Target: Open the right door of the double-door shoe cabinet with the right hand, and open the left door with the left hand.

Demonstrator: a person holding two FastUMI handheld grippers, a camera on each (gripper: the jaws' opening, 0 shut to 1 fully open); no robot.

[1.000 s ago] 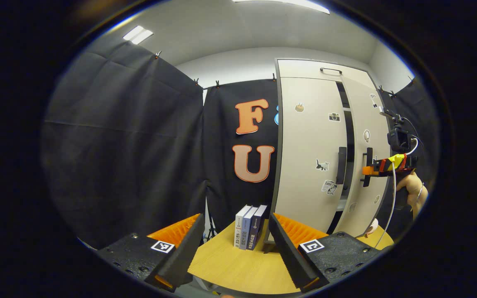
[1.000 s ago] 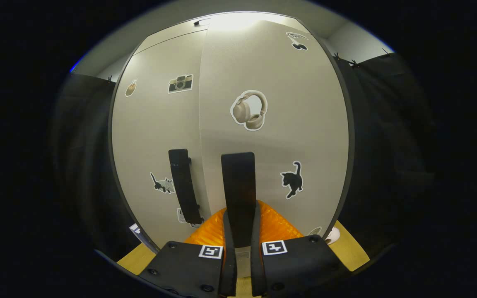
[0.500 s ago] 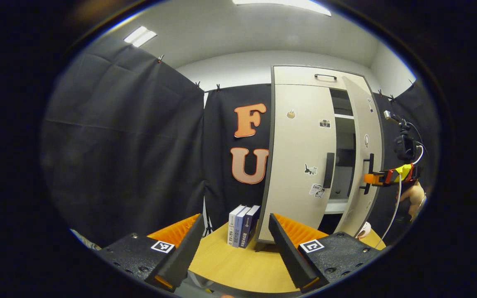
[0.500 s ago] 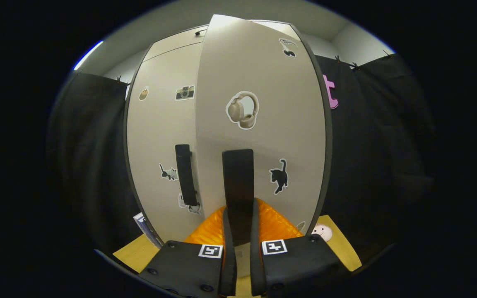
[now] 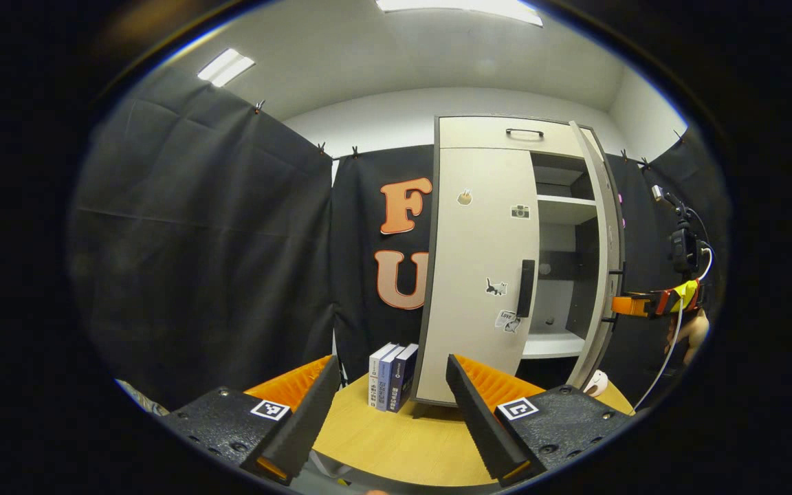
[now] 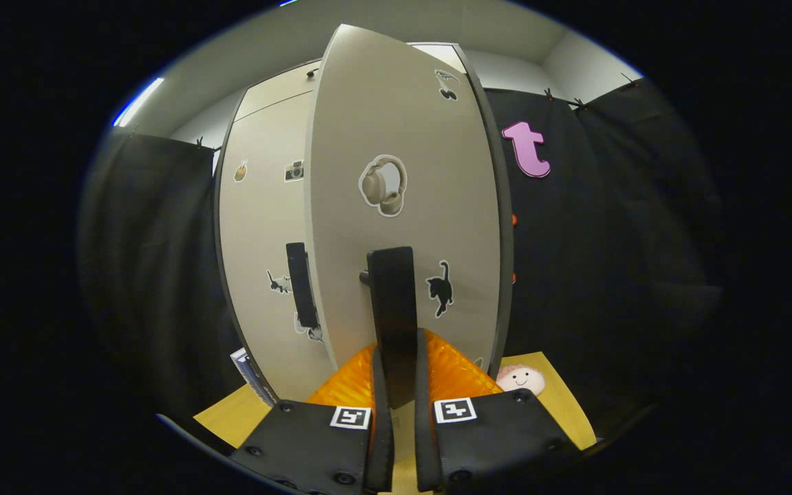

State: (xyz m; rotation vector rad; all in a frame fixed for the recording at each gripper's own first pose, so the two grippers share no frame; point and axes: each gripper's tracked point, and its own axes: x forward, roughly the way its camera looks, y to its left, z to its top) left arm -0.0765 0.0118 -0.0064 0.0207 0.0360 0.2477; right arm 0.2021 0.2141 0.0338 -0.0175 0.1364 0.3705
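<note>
Nearest, the left tool hung with its fingers spread wide and holding nothing, low over the tabletop. Ahead and a little to its right stood the shoe cabinet, whose left door lay flush and unopened; its handle, a dark bar with its long axis vertical, sat at that door's inner edge, so the left tool was the nearer one and, by my judgement, would need to travel forward and rightward to it. Farther off, the right tool was clamped narrow on the right door's handle, with the right door swung well out from the shelves. The cabinet's lower interior was dim, and the small things on its shelves were too small to make out.
</note>
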